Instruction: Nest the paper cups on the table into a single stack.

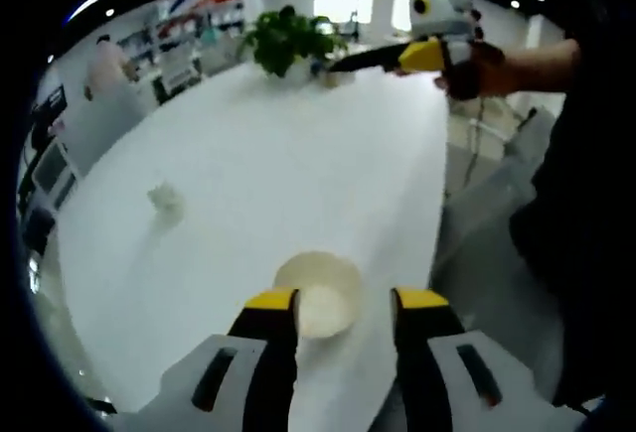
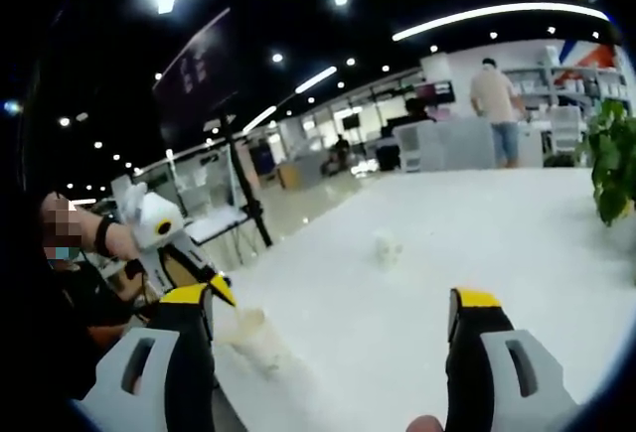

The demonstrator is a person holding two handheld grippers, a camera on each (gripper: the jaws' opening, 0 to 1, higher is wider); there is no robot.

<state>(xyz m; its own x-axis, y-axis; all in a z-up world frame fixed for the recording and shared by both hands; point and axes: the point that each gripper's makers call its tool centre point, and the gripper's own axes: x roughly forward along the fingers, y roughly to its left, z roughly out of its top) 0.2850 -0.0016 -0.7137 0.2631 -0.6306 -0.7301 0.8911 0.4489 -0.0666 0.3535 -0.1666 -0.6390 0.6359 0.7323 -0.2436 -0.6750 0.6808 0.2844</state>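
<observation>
The white table (image 1: 278, 164) spreads out ahead of both my tools, running long and away from me toward a potted plant (image 1: 288, 40) at its far end. In the left gripper view, my left gripper (image 1: 346, 303) has its jaws spread wide with nothing clamped. A paper cup (image 1: 320, 293) sits just ahead of and between the jaw tips, its open mouth turned toward me, so I look into it along its long axis; I cannot tell if it stands or lies. Farther off to the left of those jaws is a small crumpled paper cup (image 1: 166, 198).

My right gripper (image 2: 338, 305) is also wide open and empty, held above the table. In the right gripper view the first cup (image 2: 253, 335) lies just inside its left jaw, the small one (image 2: 387, 247) beyond, between the jaws.
</observation>
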